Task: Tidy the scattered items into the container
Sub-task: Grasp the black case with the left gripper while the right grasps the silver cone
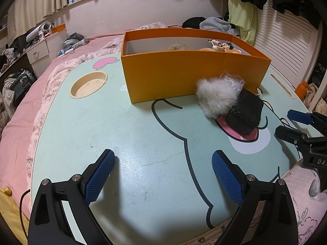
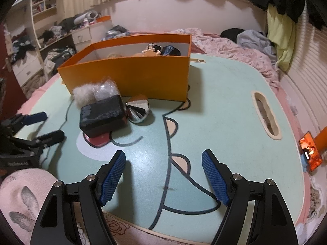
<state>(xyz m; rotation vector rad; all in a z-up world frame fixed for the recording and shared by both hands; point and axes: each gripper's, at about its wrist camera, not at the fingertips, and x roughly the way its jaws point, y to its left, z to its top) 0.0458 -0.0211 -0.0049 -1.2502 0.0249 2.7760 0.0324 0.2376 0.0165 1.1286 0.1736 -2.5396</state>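
Task partly done: orange box (image 2: 130, 77) on the lap table (image 2: 224, 102) already holds small toys. White fur puff (image 1: 214, 100), crumpled plastic (image 2: 107, 90), black block (image 2: 102, 117) and metallic fan-shaped piece (image 2: 138, 110) remain outside, clustered against its front wall. Left gripper (image 1: 163, 175) and right gripper (image 2: 163, 175) hover with jaws spread, empty.

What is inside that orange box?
Inside the orange box a small doll figure and dark blue-black fabric poke above the rim, plus something pale and fuzzy. The front wall hides the bottom.

Orange box (image 1: 184, 75) front wall hides most contents; fluffy pompom (image 1: 214, 100) covers part of black block (image 1: 245, 116)
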